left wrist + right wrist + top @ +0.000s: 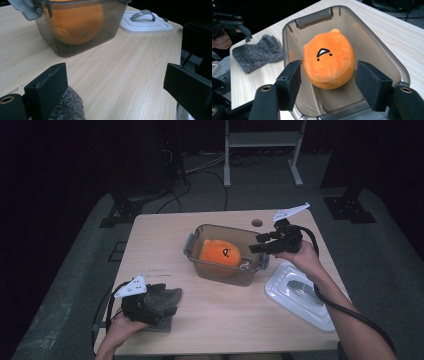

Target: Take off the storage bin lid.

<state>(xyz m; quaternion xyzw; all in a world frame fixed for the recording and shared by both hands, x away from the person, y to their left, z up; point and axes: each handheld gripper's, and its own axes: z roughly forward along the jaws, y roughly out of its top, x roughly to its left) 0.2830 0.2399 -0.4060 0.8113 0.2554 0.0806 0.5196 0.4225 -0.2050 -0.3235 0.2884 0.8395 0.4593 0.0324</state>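
Plush (328, 63) bearing black face marks lies in bin (387, 57); right claw (334, 83) released.

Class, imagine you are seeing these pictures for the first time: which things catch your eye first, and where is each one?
The bright orange plush toy stands out first, lying inside the clear storage box at the middle of the table, with the right gripper open at the box's right end. The box's white lid lies off to the right on the table. Near the front left corner, the left gripper rests open over a grey fuzzy sock.
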